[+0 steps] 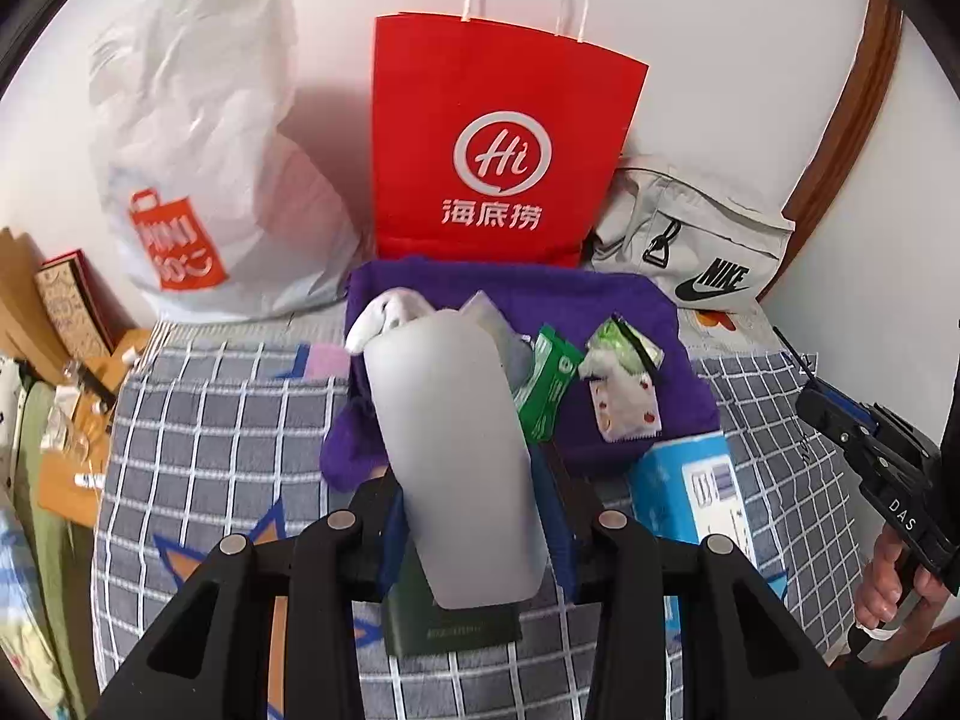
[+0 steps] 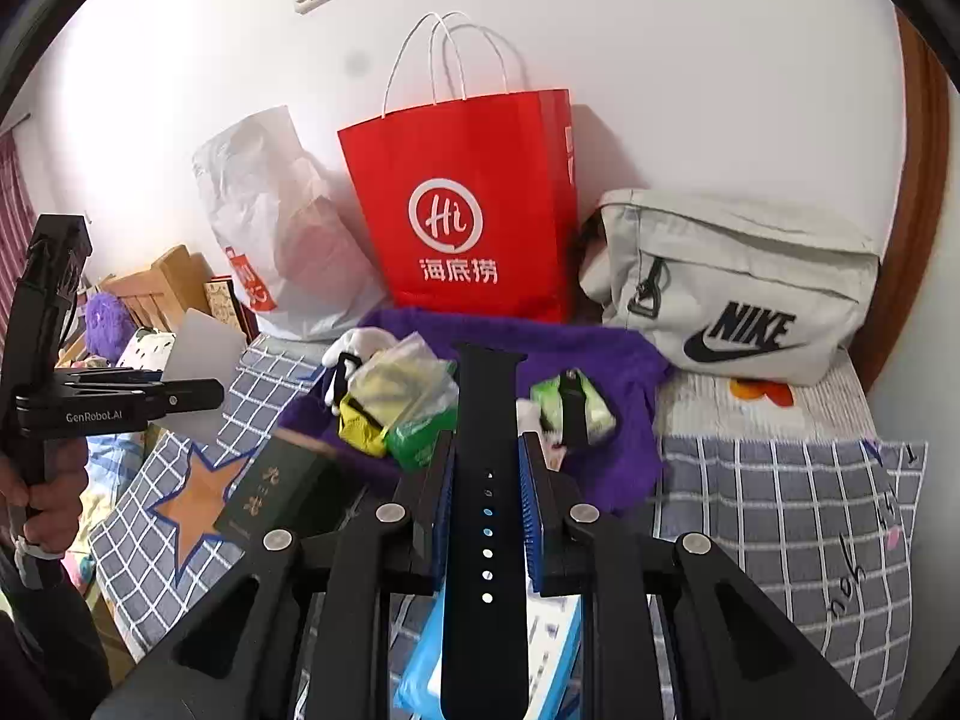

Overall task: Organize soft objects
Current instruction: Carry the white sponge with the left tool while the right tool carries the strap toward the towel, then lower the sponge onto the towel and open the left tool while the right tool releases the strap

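While the left fingers (image 1: 474, 516) pinch a grey sheet (image 1: 456, 456), the right fingers (image 2: 487, 480) clamp a black strap (image 2: 486, 480).

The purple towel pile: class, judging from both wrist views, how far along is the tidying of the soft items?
Nothing visibly sorted yet. In hand: the left gripper is shut on a grey flat sheet; the right gripper is shut on a black watch strap. Left: packets and a white glove lie on the purple towel. The red paper bag stands behind; its contents are hidden.

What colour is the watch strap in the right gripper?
Black watch strap, clearest in the right wrist view.
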Demonstrator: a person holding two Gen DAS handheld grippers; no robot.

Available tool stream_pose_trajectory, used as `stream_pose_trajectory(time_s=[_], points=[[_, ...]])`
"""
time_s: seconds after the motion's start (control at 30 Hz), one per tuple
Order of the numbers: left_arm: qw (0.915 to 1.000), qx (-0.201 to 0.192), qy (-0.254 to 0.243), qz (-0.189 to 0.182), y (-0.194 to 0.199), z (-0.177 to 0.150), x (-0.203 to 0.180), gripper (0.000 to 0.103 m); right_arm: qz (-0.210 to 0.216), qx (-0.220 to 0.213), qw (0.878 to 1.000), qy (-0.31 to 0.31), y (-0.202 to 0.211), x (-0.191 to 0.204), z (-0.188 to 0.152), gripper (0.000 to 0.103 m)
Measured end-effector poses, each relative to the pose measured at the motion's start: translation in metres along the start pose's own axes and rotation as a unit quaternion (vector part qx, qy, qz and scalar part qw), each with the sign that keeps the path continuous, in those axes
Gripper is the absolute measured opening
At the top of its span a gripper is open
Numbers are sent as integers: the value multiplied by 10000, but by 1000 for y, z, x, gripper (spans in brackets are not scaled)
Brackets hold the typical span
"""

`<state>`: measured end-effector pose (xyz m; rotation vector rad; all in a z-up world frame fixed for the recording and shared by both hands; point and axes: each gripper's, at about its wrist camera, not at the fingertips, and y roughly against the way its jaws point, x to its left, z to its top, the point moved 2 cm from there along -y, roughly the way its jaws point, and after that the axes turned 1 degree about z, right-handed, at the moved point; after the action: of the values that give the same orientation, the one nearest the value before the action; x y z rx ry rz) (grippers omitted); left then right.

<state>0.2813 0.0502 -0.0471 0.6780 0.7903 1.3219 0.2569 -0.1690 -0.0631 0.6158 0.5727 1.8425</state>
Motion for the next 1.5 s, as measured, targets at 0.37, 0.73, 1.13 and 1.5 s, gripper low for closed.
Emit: stream_pose_trajectory(time_s=[0.37, 0.73, 1.13, 1.5], points=[[9996, 164, -194, -95, -40, 39, -16, 37, -3, 42, 9997, -221, -49, -29, 35, 20], [9972, 578, -348, -320, -97, 49, -28, 37, -103, 552, 9980, -298, -118, -55, 38, 20], [9926, 1016, -295, -596, -146, 36, -34, 37, -237, 1047, 9936, -338, -155, -76, 21, 20], [9916, 1004, -401, -710, -166, 32, -43, 37, -256, 1273, 9904, -481, -174, -88, 12, 20]])
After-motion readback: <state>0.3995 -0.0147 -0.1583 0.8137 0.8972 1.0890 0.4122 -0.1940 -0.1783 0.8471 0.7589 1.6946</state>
